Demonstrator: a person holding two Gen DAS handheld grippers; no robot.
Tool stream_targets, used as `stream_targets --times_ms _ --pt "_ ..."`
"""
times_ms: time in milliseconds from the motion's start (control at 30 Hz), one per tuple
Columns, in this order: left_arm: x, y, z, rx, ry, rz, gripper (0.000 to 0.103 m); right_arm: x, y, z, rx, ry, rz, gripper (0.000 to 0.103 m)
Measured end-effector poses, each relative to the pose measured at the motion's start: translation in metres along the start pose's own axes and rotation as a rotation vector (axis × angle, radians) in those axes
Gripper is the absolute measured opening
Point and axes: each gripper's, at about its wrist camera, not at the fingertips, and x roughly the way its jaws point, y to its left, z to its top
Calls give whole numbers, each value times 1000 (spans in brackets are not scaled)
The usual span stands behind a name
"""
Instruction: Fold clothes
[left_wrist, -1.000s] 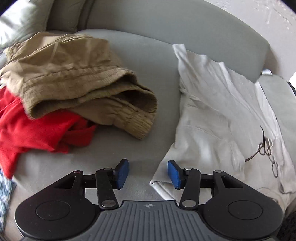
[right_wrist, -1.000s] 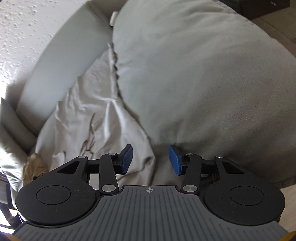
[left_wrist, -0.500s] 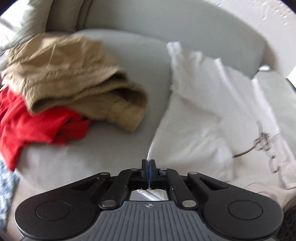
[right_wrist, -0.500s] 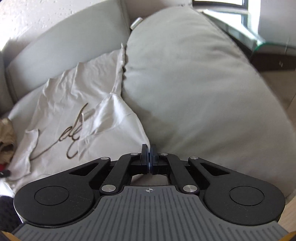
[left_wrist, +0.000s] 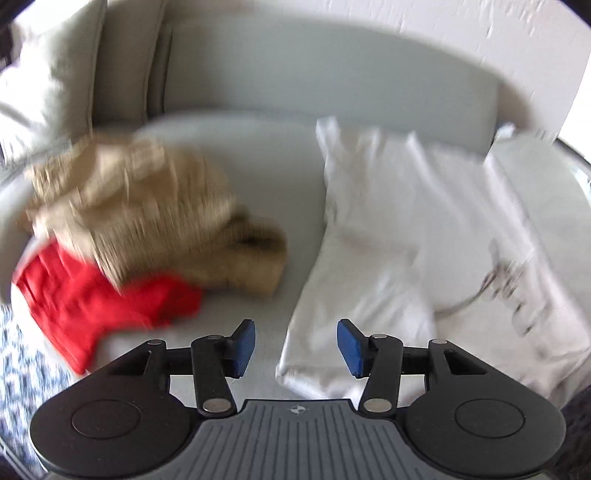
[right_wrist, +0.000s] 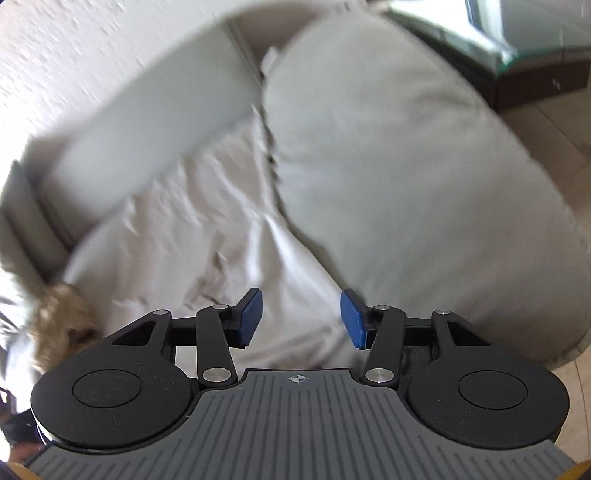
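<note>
A white shirt (left_wrist: 406, 229) with a dark print lies spread on the grey sofa seat (left_wrist: 266, 173), its near left corner below my left gripper (left_wrist: 296, 348). That gripper's jaws are opening, blue pads apart, nothing pressed between them. In the right wrist view the same white shirt (right_wrist: 192, 236) runs along the edge of a big grey cushion (right_wrist: 406, 177). My right gripper (right_wrist: 301, 317) hovers above the shirt's near right edge, jaws opening, with nothing held. Both views are blurred by motion.
A crumpled tan garment (left_wrist: 155, 218) lies on a red garment (left_wrist: 96, 299) at the seat's left. A pale pillow (left_wrist: 44, 70) leans at the far left. A patterned rug (left_wrist: 18, 362) and a dark low table (right_wrist: 535, 62) sit off the sofa.
Both grippers shut on the white shirt's near corners half a second ago and now stand open. Both have risen, and the shirt lies back on the seat.
</note>
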Motion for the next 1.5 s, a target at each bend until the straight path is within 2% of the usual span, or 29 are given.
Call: stream_targets --times_ms 67,133,200,267,367,500,667,833,967,1100,1200,1300,1333,1367,1400,1433,1500 --pt "-22 -1 22 -7 -74 -29 51 -20 17 21 -28 -59 47 54" --pt "-29 -6 48 -1 -168 -52 58 -36 35 41 -60 -110 93 57" --pt "-31 -13 68 25 -234 -48 60 -36 53 58 -96 -139 122 61" --pt "-20 -20 87 30 -260 -31 63 -25 68 71 -122 -143 114 61" --pt "2 -27 110 28 -244 -46 65 0 86 91 -156 -124 95 61" --pt "55 -30 145 36 -145 -31 65 54 103 119 -178 -67 46 61" --pt "140 -25 185 24 -39 -8 64 147 100 156 -145 23 -17 61" --pt "232 -10 218 -65 20 -23 59 248 86 196 -137 79 -58 58" --pt "294 -7 233 -84 40 -27 57 320 72 224 -136 108 -83 51" --pt "341 -9 244 -84 45 -50 57 369 61 253 -109 93 -95 47" --pt "361 -24 254 -8 17 -75 58 393 63 267 -125 112 -55 42" --pt "369 -39 260 84 -20 -68 58 414 76 272 -226 156 -73 36" --pt "371 -43 262 107 -32 -68 55 418 81 271 -261 161 -85 31" --pt "372 -43 264 109 -35 -89 45 421 87 270 -297 159 -107 21" --pt "370 -46 266 127 -39 -81 9 421 91 269 -329 143 -135 12" --pt "368 -48 267 145 -42 -73 3 419 94 267 -357 120 -163 3" --pt "363 -54 266 202 -59 -41 3 413 100 265 -392 71 -211 3"
